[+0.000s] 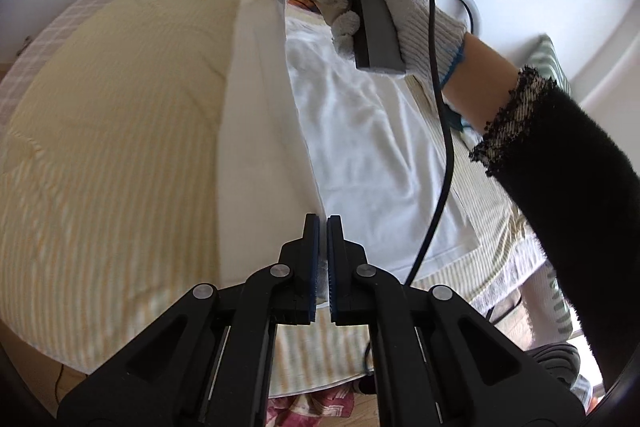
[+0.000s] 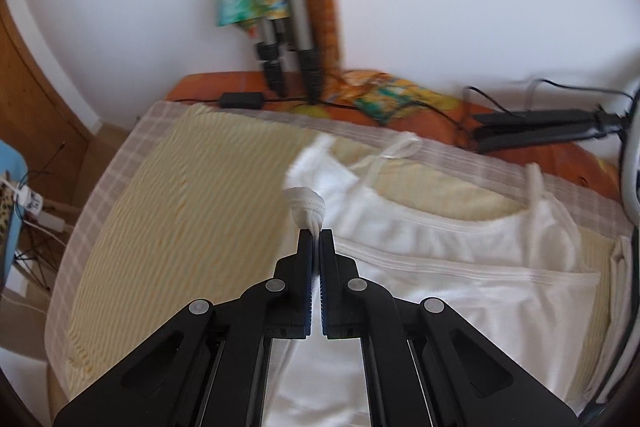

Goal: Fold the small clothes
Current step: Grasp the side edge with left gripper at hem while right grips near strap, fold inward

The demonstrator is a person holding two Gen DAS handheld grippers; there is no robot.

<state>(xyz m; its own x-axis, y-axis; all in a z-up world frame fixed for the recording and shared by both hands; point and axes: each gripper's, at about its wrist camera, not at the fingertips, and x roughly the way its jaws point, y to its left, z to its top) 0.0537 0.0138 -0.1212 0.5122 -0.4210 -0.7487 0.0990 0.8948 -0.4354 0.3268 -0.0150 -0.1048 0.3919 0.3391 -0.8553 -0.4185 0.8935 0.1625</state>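
Both grippers clamp the white camisole: left gripper [image 1: 323,223] on one edge, right gripper [image 2: 317,235] w/ bunched hem. Lifted fold is stretched btwn them; the rest lies on the striped cloth [image 2: 168,195].

Bare striped sheet [image 2: 160,211] leftward; tripod legs [image 2: 288,63] behind.

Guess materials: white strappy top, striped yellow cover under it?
White strappy top: looks like thin matte cotton knit, judging by soft wrinkles, stitched hems and how it bunches in the right gripper. Striped yellow cover: likely woven cotton, matte, lying flat.
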